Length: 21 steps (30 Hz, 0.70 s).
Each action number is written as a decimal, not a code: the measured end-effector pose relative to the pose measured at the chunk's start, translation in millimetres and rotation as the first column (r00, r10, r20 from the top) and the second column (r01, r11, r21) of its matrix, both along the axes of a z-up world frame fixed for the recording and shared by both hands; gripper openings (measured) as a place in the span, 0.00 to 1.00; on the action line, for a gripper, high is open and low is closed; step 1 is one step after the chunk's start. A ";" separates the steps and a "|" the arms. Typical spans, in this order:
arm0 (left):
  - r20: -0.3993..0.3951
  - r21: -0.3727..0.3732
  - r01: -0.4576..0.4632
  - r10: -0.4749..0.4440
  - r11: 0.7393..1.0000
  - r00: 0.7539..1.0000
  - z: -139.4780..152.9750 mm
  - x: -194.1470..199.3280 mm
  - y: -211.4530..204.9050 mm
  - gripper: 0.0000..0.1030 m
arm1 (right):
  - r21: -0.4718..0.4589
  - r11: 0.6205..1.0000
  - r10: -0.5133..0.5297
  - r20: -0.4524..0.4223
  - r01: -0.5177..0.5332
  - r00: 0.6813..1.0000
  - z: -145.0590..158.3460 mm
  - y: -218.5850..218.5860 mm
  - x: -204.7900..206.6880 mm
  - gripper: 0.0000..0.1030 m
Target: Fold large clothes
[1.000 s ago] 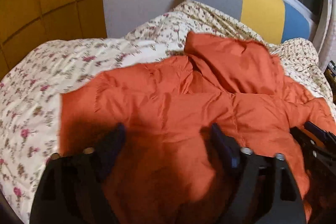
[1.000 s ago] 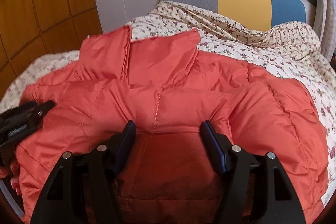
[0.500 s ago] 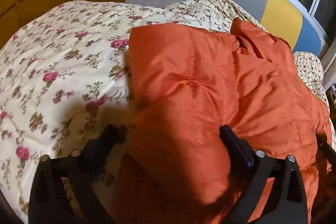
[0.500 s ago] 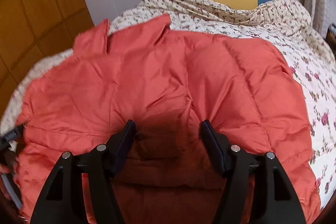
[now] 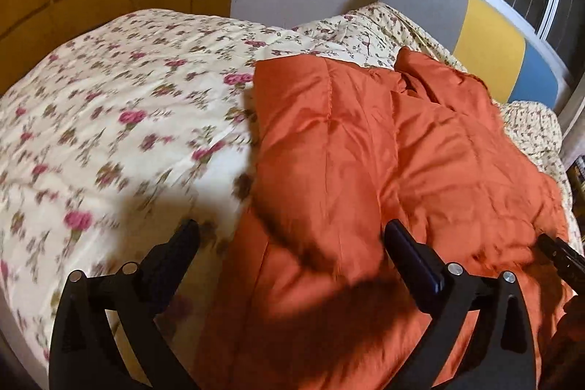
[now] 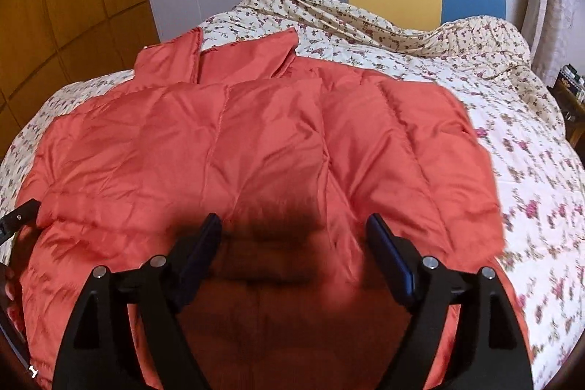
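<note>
The orange jacket (image 6: pixel 256 148) lies spread on the flowered bed (image 6: pixel 530 178), collar at 12 o'clock. Left hand-held gripper (image 5: pixel 292 243) and right hand-held gripper (image 6: pixel 294 236) both gape wide above it, holding nothing.

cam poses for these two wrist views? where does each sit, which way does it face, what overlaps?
Left wrist: sits on the left gripper, open over the orange jacket's left edge, facing the headboard; the right gripper's tip shows at right.
Right wrist: sits on the right gripper, open above the jacket's middle, facing the headboard; the left gripper's tip shows at left.
Shared: jacket, floral quilt, headboard.
</note>
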State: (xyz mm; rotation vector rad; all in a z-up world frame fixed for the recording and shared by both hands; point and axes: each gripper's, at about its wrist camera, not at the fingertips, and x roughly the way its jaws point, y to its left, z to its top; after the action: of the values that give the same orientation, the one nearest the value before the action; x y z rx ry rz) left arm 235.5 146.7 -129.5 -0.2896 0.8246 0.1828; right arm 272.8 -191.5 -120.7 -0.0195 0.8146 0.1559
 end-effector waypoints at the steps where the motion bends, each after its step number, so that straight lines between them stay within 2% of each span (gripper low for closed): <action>1: 0.002 -0.014 0.002 -0.002 1.000 1.000 1.2 -8.1 0.1 0.97 | -0.001 1.000 0.003 0.002 -0.003 1.000 3.0 -1.0 -6.9 0.81; 6: 0.004 -0.060 0.029 -0.029 0.998 1.000 -1.0 -44.9 -5.3 0.97 | 0.000 1.000 0.008 0.007 -0.008 1.000 13.3 -5.9 -37.5 0.82; 9: -0.007 -0.103 0.076 -0.077 0.992 0.997 -6.2 -67.6 -9.3 0.97 | 0.013 1.000 0.011 0.012 -0.011 1.000 18.6 -13.0 -53.8 0.82; 16: 0.052 -0.083 0.116 -0.112 0.990 0.992 -1.6 -126.7 -10.1 0.97 | 0.054 0.998 -0.019 0.018 0.018 1.000 25.3 -49.1 -105.6 0.82; 21: 0.085 -0.095 0.141 -0.133 0.985 0.987 -3.7 -163.1 -4.0 0.95 | 0.101 0.989 -0.107 0.018 0.104 0.994 27.1 -101.4 -151.2 0.82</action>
State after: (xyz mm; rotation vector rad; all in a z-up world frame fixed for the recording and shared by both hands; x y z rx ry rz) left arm 72.4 142.6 -133.2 -0.3316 0.7744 0.0003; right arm 121.6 -292.9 -93.6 0.1160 0.7823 0.0962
